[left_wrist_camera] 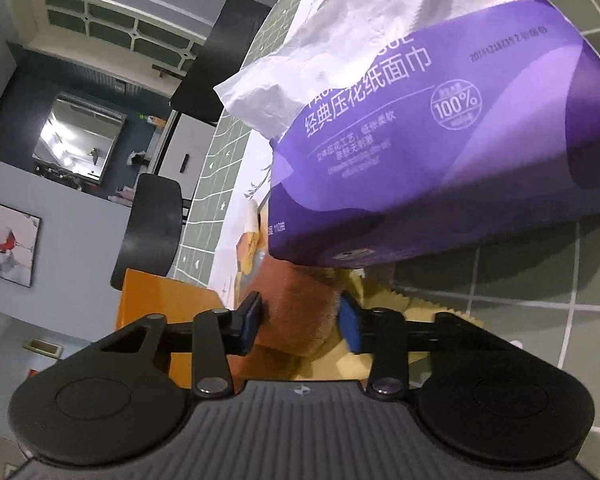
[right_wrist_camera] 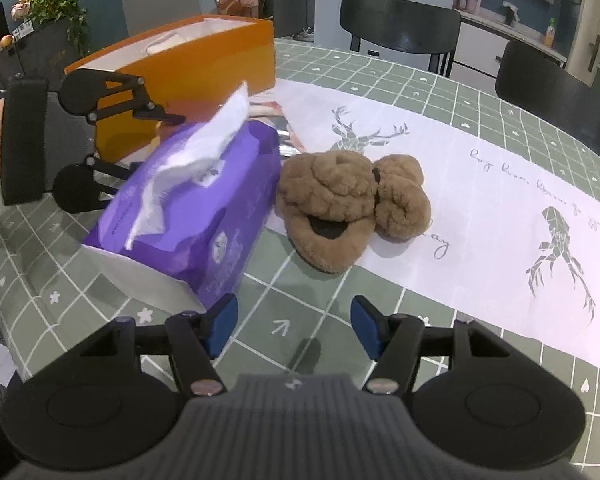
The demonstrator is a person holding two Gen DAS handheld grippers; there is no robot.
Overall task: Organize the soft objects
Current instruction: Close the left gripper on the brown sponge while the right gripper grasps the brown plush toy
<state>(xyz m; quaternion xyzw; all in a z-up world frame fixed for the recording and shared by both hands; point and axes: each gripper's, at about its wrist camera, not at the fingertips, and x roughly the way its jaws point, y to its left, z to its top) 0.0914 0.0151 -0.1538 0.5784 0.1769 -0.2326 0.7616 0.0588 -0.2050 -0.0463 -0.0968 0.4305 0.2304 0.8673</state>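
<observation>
A: Item one, tissue pack (right_wrist_camera: 184,216), purple wrapper, a white sheet pulled up through the top slot. Location?

B: On the green checked tablecloth (right_wrist_camera: 320,308), just beside the brown plush slippers (right_wrist_camera: 348,204), in front of the orange box (right_wrist_camera: 188,64).

A: Item two, left gripper (right_wrist_camera: 140,152). Condition?

B: Behind the pack, on the box side. In its own view something brown sits between the blue pads (left_wrist_camera: 350,326), but contact isn't clear. I cannot tell whether it grips or merely frames it.

A: Item three, right gripper (right_wrist_camera: 294,328).

B: Jaws spread, nothing between them, hovering over bare cloth near the pack's near corner.

A: Step in hand?

B: Likely gathering the soft goods toward the open box; nothing visibly lifted yet.

A: Next move requires?

B: A grasp across the pack's short sides, light enough not to crush it, keeping clear of the loose sheet.
</observation>
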